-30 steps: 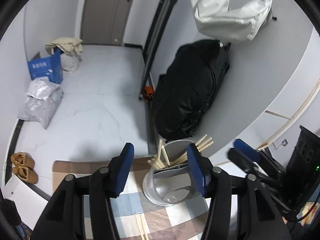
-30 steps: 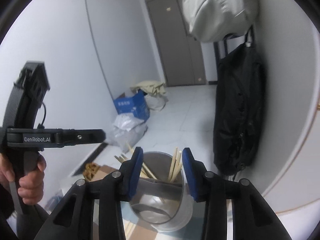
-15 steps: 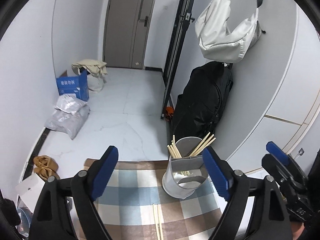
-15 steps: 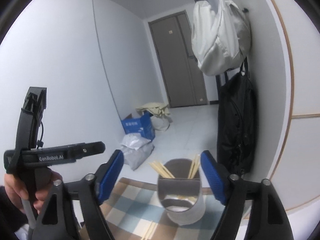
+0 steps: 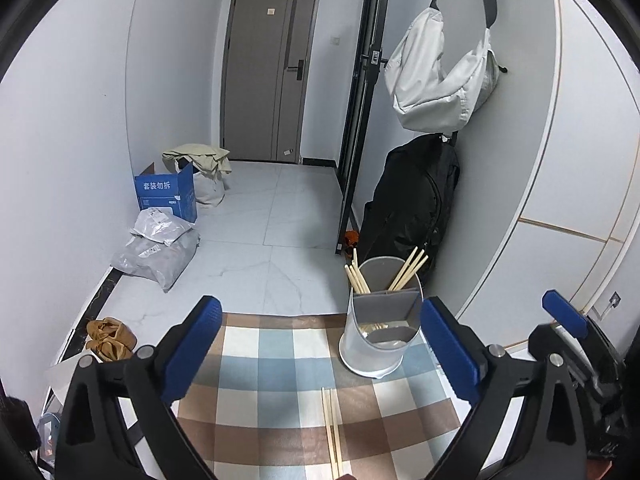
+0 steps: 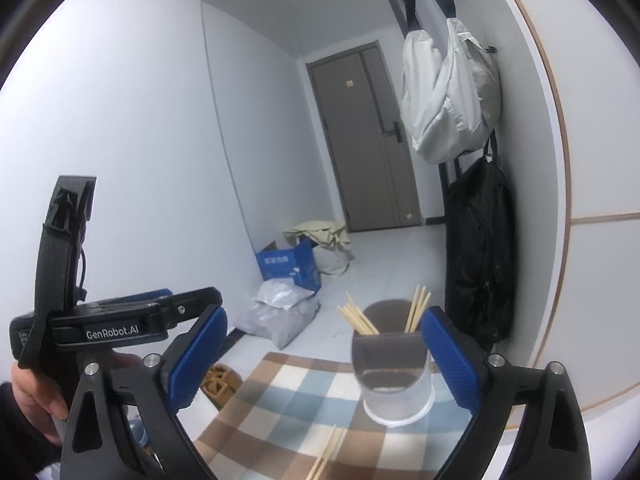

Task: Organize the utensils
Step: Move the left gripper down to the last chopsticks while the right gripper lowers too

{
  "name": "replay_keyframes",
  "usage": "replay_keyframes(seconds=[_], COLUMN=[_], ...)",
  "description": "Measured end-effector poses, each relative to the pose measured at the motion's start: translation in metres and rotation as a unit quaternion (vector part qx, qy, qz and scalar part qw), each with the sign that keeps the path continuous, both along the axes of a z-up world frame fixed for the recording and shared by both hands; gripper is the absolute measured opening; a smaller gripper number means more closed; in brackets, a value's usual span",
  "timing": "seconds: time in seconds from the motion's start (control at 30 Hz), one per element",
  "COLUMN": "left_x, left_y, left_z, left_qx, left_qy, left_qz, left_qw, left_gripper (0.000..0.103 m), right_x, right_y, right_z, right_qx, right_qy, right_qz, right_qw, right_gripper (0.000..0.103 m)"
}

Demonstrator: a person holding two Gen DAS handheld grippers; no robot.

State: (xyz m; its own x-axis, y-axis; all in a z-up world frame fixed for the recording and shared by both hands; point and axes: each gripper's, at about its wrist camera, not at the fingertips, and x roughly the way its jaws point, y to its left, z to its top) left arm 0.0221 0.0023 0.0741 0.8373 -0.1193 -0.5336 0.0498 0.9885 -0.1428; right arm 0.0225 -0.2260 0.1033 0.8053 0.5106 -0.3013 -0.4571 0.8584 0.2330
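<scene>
- Left gripper (image 5: 320,344): jaws wide apart and have just been opening, nothing between the pads.
- Right gripper (image 6: 324,354): same, jaws just been opening, spread wide, empty.
- Utensil holder (image 5: 380,330) stands upright at the far edge of the checkered cloth (image 5: 280,380); chopsticks (image 5: 408,268) lean out of its back compartments.
- Loose chopstick pair (image 5: 332,432) lies flat on the cloth, near side of the holder, not touching it.

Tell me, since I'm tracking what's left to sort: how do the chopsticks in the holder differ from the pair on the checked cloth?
The chopsticks in the holder stand tilted, tips fanning above the rim of the holder; the pair on the cloth lies flat. The standing ones form two bunches in separate compartments; the loose pair lies side by side, nearer the camera. All look like pale wood.
</scene>
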Motion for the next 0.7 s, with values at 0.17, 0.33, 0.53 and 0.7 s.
replay_keyframes(seconds=[0.17, 0.33, 0.53, 0.7], left_x=[-0.012, -0.020, -0.020, -0.016], left_y=[0.002, 0.008, 0.018, 0.024], left_z=[-0.018, -0.040, -0.063, -0.080], left_qx=[0.004, 0.005, 0.002, 0.004], left_qy=[-0.005, -0.002, 0.015, 0.030], left_qz=[0.008, 0.015, 0.024, 0.026], left_qw=[1.0000, 0.9999, 0.9996, 0.9992], left_gripper=[0.098, 0.098, 0.098, 0.098], right_x=[-0.014, -0.022, -0.023, -0.017], right_y=[0.005, 0.010, 0.020, 0.028], right_z=[-0.022, -0.047, -0.075, -0.095], right_qx=[-0.004, -0.012, -0.032, -0.051], right_qy=[0.015, 0.031, 0.067, 0.098], right_qz=[0.003, 0.002, -0.001, 0.007], right_qw=[1.000, 0.999, 0.997, 0.994], right_gripper=[0.100, 0.101, 0.100, 0.096])
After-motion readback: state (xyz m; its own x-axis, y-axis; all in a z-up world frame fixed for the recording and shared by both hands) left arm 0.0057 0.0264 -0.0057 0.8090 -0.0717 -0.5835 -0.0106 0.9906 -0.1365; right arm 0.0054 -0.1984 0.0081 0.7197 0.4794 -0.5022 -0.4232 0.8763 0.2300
